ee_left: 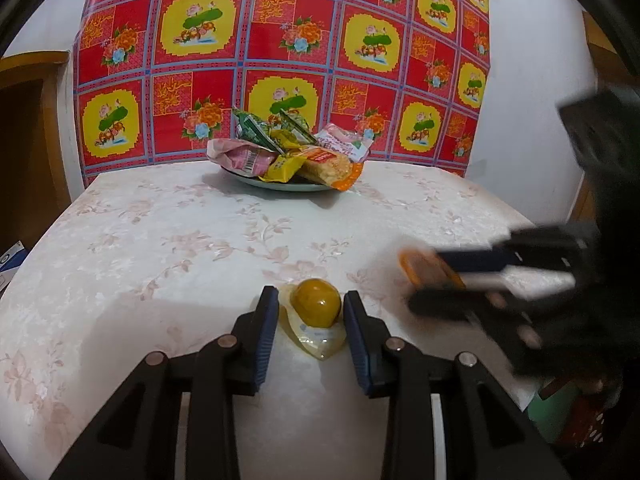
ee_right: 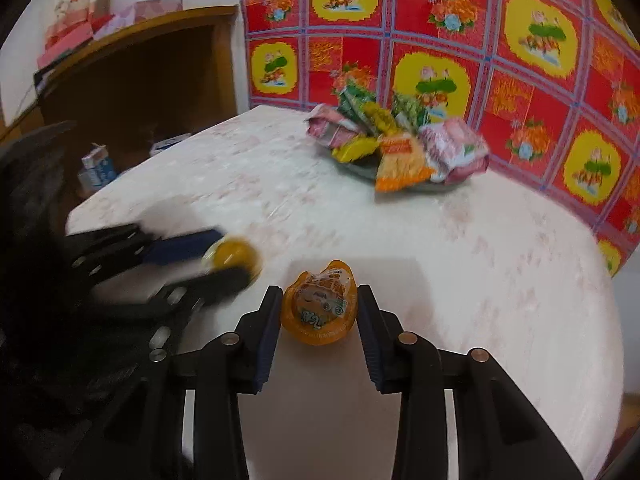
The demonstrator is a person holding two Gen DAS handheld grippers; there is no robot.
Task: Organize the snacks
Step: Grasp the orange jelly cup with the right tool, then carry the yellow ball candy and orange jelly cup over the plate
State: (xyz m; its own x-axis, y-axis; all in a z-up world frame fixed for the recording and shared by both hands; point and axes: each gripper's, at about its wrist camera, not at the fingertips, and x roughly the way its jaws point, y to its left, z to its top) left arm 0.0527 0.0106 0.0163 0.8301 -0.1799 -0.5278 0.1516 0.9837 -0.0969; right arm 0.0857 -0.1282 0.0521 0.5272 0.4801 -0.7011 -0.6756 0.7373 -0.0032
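Left claw (ee_left: 308,312) straddles yellow jelly cup (ee_left: 316,302) on counter (ee_left: 160,240), pads closed on its sides. Right claw (ee_right: 318,312) brackets orange jelly cup (ee_right: 320,304), pads beside cup; contact unclear. Snack plate (ee_left: 280,184) well beyond yellow jelly cup.

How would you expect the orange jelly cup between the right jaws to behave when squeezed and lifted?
The orange jelly cup looks glossy, so probably slippery. Its rounded plastic body may flex or squirt out from between the pads. It seems small and light.

White walls (ee_left: 532,60), red floral cloth (ee_left: 280,40) hanging, wooden shelf unit (ee_right: 132,76), floral-clothed table (ee_left: 160,240)
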